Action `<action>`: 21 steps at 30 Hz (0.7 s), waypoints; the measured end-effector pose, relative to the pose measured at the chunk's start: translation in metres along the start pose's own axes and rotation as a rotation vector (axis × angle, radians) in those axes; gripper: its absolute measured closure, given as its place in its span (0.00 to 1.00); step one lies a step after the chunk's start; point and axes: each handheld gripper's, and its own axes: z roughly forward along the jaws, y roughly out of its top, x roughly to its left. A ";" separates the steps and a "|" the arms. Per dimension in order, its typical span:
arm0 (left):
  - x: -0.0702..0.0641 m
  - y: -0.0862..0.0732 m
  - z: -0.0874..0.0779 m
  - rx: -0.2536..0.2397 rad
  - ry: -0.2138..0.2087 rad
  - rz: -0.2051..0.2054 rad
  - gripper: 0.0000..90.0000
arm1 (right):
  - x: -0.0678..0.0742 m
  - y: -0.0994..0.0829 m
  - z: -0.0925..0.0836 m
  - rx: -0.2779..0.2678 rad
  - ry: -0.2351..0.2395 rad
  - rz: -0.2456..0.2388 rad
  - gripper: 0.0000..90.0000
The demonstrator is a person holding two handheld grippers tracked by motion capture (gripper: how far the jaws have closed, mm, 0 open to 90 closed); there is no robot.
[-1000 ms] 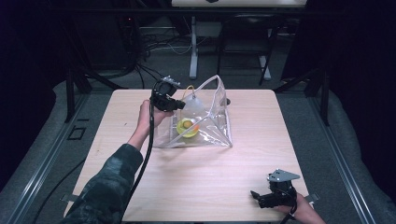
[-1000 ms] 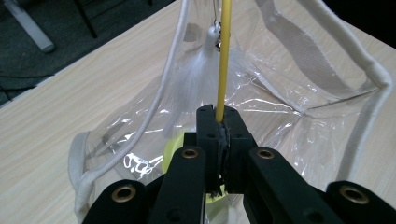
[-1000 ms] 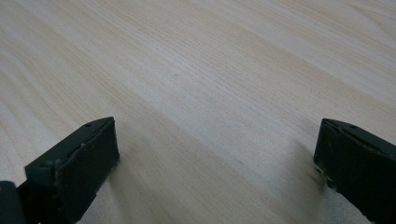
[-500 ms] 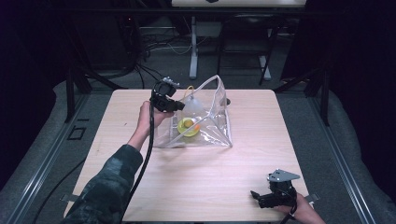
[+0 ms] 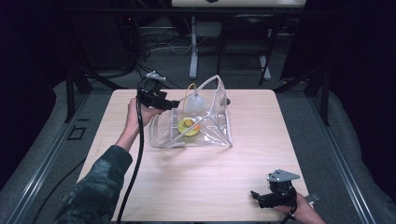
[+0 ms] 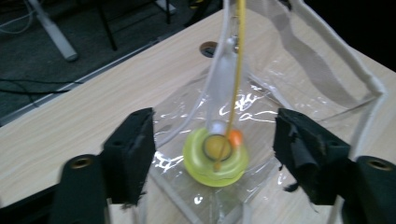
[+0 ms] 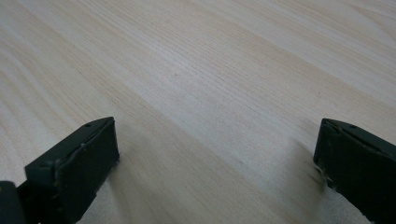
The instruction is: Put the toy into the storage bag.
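Observation:
A clear plastic bag (image 5: pixel 212 128) with white trim stands open on the wooden table (image 5: pixel 219 186). Inside it lies a yellow-green ring (image 5: pixel 188 126) with an orange bit, under a yellow cord (image 6: pixel 239 70) and a pale tube. My left gripper (image 5: pixel 173 104) hovers at the bag's upper left edge. Its jaws have just been opening and now stand wide apart, touching nothing. In the left gripper view (image 6: pixel 215 137) the ring (image 6: pixel 215 158) shows through the plastic beyond them. My right gripper (image 5: pixel 256 196) rests at the table's near right corner, open over bare wood (image 7: pixel 215 154).
A small round hole (image 5: pixel 227 101) sits in the tabletop just behind the bag. A stand's legs and cables (image 5: pixel 194 51) lie on the dark floor beyond the far edge. A black cable (image 5: pixel 138 154) trails from the left gripper along the forearm.
The left gripper's jaws have opened and let go of the bag's edge, and the hand has drawn slightly left, away from the bag. The right hand has kept still.

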 end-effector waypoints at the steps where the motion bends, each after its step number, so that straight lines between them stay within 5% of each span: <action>1: 0.003 -0.001 -0.002 -0.001 0.007 -0.008 0.29 | 0.000 0.000 0.000 0.000 0.000 0.000 0.00; 13: 0.029 -0.019 -0.029 -0.039 0.087 -0.084 0.00 | 0.000 0.000 0.000 0.003 -0.005 -0.003 0.00; 21: 0.047 -0.045 -0.042 -0.060 0.127 -0.137 0.00 | 0.000 0.000 0.000 0.003 -0.005 -0.003 0.00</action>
